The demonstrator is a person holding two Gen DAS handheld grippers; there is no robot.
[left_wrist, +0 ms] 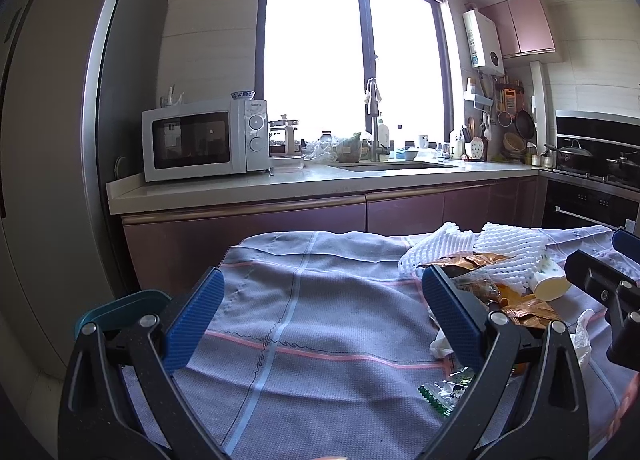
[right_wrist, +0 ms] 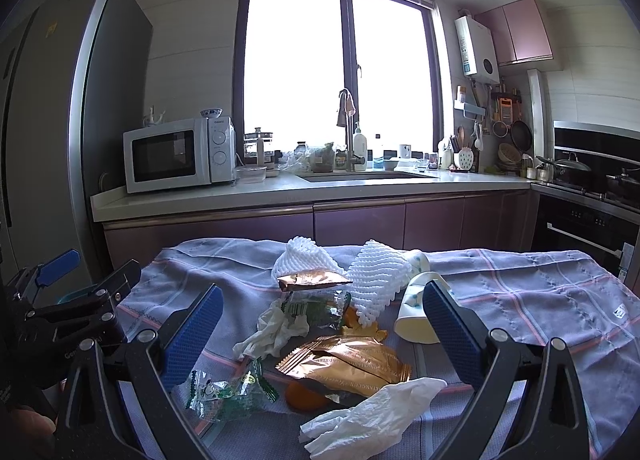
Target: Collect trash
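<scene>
- Trash pile (right_wrist: 336, 340) — wrappers, tissues, foam netting — heaped mid-tablecloth (right_wrist: 520, 300).
- Right gripper (right_wrist: 320, 334) and left gripper (left_wrist: 322, 318) both gape, empty.
- Advice: take the near tissue (right_wrist: 372, 416) first — pinch low, avoid snagging cloth.

blown-out window (right_wrist: 338, 71) backlights the dim kitchen; fisheye edges bend and darken.

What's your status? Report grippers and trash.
Left gripper open, empty. Right gripper open, empty, above trash pile. Trash uncollected on tablecloth. Nothing blocking.
</scene>
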